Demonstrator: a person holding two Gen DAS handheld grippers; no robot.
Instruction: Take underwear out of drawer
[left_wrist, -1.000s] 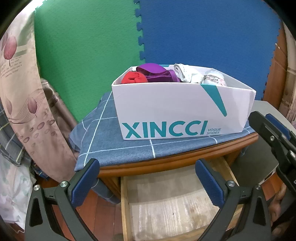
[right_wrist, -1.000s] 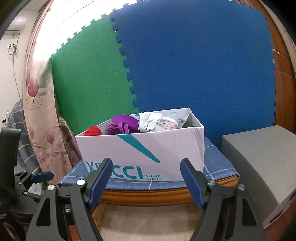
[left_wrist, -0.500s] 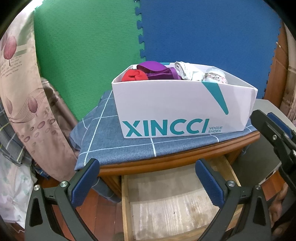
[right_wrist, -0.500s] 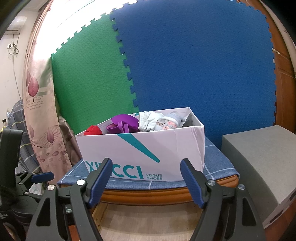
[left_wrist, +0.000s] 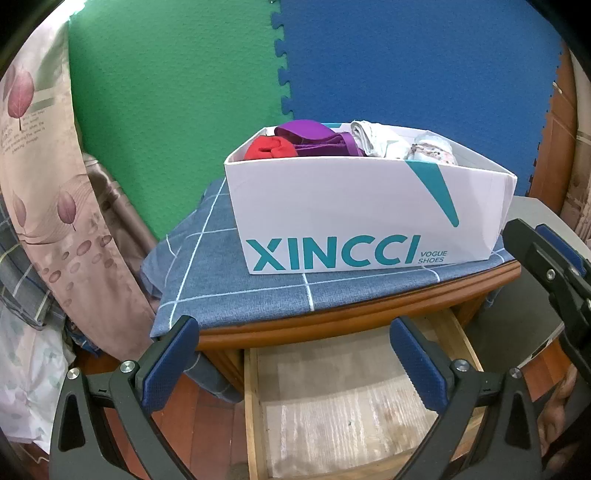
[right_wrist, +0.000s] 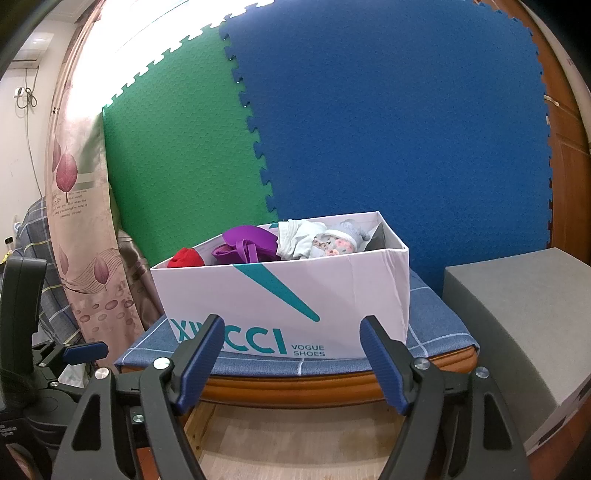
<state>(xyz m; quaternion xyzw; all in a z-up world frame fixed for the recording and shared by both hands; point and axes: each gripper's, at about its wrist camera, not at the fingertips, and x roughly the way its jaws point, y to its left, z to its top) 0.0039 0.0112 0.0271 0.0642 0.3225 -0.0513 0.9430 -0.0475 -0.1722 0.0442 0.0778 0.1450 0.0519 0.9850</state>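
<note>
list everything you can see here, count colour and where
shoe box: 1, white with teal lettering, on the checked cloth
folded garments: several, red, purple, pale and floral, inside the box
cloth: 1, blue with white lines, over the cabinet top
drawer: 1, pale wood, pulled open below the top, nothing seen inside
foam mats: 2, green and blue, behind
curtain: 1, pink leaf print, left
grey block: 1, right
left gripper: 1, black with blue pads, open
right gripper: 1, same, open
</note>
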